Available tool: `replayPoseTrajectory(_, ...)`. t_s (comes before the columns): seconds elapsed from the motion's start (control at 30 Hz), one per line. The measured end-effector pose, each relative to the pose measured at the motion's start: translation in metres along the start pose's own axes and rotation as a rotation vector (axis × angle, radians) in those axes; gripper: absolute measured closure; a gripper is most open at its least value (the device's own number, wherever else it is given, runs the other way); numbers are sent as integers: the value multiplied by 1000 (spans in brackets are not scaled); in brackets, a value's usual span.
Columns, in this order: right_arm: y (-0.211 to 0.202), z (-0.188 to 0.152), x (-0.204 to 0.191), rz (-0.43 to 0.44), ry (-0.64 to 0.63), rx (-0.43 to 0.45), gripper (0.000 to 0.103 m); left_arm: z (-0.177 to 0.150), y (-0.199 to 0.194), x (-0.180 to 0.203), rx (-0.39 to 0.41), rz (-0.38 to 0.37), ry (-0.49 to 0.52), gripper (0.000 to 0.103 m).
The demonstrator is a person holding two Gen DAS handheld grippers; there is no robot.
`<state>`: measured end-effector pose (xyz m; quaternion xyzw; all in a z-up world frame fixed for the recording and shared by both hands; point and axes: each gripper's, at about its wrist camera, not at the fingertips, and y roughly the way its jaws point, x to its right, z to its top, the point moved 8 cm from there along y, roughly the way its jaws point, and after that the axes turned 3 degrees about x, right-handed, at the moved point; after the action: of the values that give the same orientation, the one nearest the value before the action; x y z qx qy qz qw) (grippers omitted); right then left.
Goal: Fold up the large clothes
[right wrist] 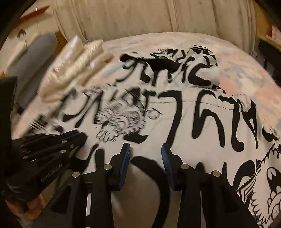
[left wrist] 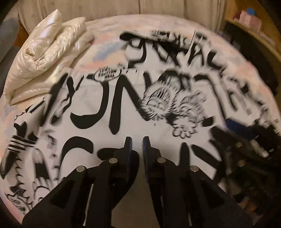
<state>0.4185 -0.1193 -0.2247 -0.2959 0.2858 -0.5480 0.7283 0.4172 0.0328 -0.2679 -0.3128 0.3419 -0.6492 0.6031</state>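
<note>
A large white garment with black graffiti print (left wrist: 123, 108) lies spread over the bed; it also fills the right wrist view (right wrist: 175, 119). My left gripper (left wrist: 137, 140) hovers over its near edge with the jaws a narrow gap apart and nothing between them. It shows blurred at the left of the right wrist view (right wrist: 52, 145). My right gripper (right wrist: 146, 149) is open and empty above the garment's near part. It appears blurred at the right of the left wrist view (left wrist: 245, 147). Both views are motion-blurred.
A folded shiny cream puffer jacket (left wrist: 42, 57) lies at the bed's far left; it also shows in the right wrist view (right wrist: 73, 66). The pastel bedcover (right wrist: 245, 70) shows around the garment. A padded headboard (left wrist: 123, 8) stands behind. Wooden shelves (left wrist: 254, 22) stand at right.
</note>
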Motion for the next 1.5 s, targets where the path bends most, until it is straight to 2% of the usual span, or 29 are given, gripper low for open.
replayPoseTrajectory(0.03, 1, -2, 5, -10, -10, 7, 69, -1, 5, -2, 12, 42, 24, 92)
replayPoseTrajectory(0.1, -3, -1, 19, -13, 4, 28, 70, 0, 8, -10, 22, 70, 25, 93)
replayPoseTrajectory(0.17, -5, -1, 45, -91, 10, 34, 70, 0, 9, -25, 13, 70, -9, 93)
replayPoseTrajectory(0.27, -6, -8, 104, -222, 51, 25, 70, 3, 10, -56, -2, 68, -61, 97)
replayPoseTrajectory(0.3, -8, -14, 126, -263, 87, 11, 70, 3, 9, -66, 2, 96, -64, 97)
replayPoseTrajectory(0.33, -12, -21, 151, -280, 135, 8, 74, 2, 8, -79, 9, 118, -64, 98)
replayPoseTrajectory(0.37, -17, -26, 172, -270, 179, 13, 87, 2, 7, -88, 14, 135, -65, 99)
replayPoseTrajectory(0.43, -26, -34, 204, -309, 211, 11, 93, 1, 3, -114, 28, 209, -67, 99)
replayPoseTrajectory(0.47, -32, -37, 215, -296, 218, 17, 101, 0, 1, -128, 32, 219, -85, 99)
replayPoseTrajectory(0.53, -42, -44, 229, -288, 225, 19, 103, -4, -3, -157, 25, 258, -139, 99)
replayPoseTrajectory(0.6, -52, -48, 234, -299, 205, 29, 103, -10, -2, -173, 14, 206, -169, 102)
replayPoseTrajectory(0.7, -59, -50, 236, -330, 200, 29, 103, -17, -10, -177, 14, 211, -133, 102)
replayPoseTrajectory(0.73, -62, -52, 235, -328, 212, 25, 100, -19, -14, -175, 16, 226, -115, 102)
replayPoseTrajectory(0.9, -79, -48, 206, -253, 270, 37, 94, -25, -42, -165, 44, 198, -124, 102)
replayPoseTrajectory(1.07, -97, -49, 137, -138, 220, 45, 88, -45, -79, -141, 76, 117, -142, 102)
replayPoseTrajectory(1.27, -93, -80, 42, 7, 131, -22, 85, -96, -91, -103, 25, 38, -152, 102)
replayPoseTrajectory(1.4, -92, -105, 21, -33, 70, -24, 85, -114, -93, -100, 62, 87, -135, 102)
replayPoseTrajectory(1.5, -98, -117, 43, -65, 115, -27, 85, -117, -95, -113, 64, 115, -178, 102)
